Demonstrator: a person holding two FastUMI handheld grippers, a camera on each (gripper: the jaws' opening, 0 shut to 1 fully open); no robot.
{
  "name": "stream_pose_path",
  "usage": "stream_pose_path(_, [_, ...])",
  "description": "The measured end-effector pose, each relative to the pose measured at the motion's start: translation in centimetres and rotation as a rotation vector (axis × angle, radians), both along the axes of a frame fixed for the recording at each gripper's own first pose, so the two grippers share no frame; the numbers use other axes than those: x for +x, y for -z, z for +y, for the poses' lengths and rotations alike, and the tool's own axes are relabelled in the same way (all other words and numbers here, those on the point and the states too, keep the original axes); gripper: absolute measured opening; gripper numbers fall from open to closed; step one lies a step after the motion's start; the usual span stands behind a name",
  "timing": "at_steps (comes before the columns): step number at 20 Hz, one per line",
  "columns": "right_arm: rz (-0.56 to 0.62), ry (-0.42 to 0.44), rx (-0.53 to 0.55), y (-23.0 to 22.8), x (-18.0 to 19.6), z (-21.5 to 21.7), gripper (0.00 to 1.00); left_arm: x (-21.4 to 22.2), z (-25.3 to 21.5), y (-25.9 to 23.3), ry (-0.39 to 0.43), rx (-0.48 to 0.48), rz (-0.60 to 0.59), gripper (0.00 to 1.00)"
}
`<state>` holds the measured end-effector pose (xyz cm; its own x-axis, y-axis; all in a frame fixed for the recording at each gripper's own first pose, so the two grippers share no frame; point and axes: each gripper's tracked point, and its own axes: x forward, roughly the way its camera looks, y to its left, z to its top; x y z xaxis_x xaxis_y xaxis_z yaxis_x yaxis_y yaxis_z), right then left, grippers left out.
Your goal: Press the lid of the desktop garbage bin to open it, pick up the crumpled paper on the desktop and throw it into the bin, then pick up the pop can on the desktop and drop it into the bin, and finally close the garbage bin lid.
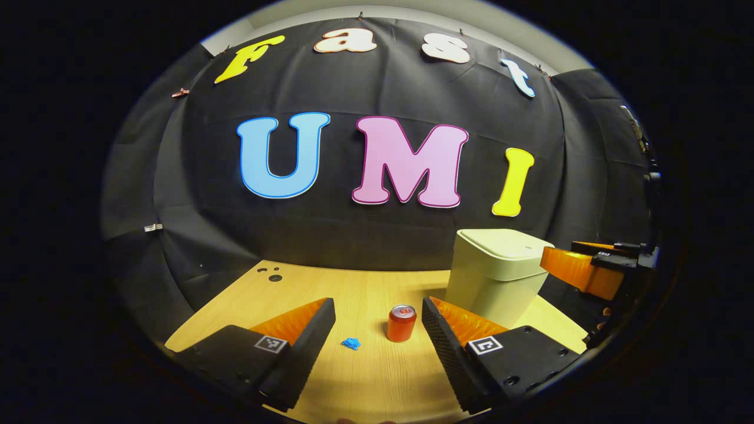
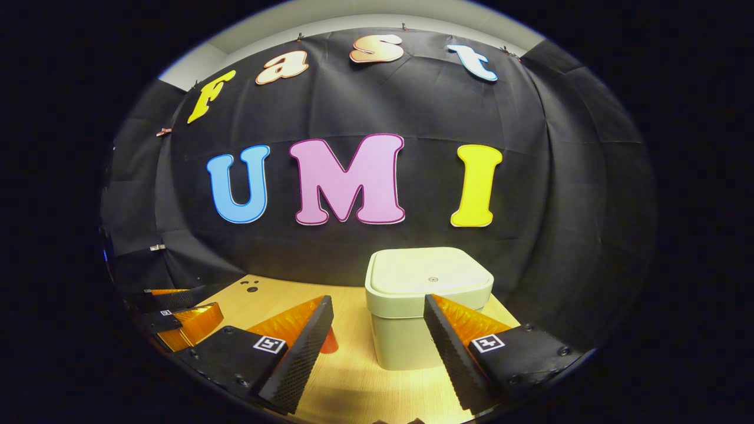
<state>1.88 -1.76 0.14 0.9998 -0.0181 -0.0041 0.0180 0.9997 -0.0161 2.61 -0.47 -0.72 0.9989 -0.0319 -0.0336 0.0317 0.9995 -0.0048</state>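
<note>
A red pop can (image 1: 402,323) stands upright on the wooden desktop (image 1: 365,377), and a small blue crumpled paper (image 1: 351,343) lies just left of it. Both sit ahead of my left gripper (image 1: 379,306), which hovers open with nothing between its fingers. The pale desktop garbage bin (image 1: 498,274) stands at the right rear with its lid shut. In the right gripper view the bin (image 2: 406,341) is straight ahead, its lid (image 2: 430,274) flat and closed. My right gripper (image 2: 378,301) is open above the desk, just short of the bin. The can (image 2: 330,343) peeks from behind its left finger.
Black cloth walls close off the desk at the back and sides. A few small dark holes (image 1: 272,274) mark the desktop's far left corner. The right gripper (image 1: 565,256) shows at the right of the bin, and the left gripper (image 2: 185,306) at the far left.
</note>
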Motion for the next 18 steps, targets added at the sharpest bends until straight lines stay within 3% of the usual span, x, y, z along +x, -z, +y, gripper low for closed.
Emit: stream_pose_path(18, [0.002,0.046,-0.001,0.1,1.3,-1.6,0.98,2.7,-0.5,0.8,0.023,0.002,0.027,0.96])
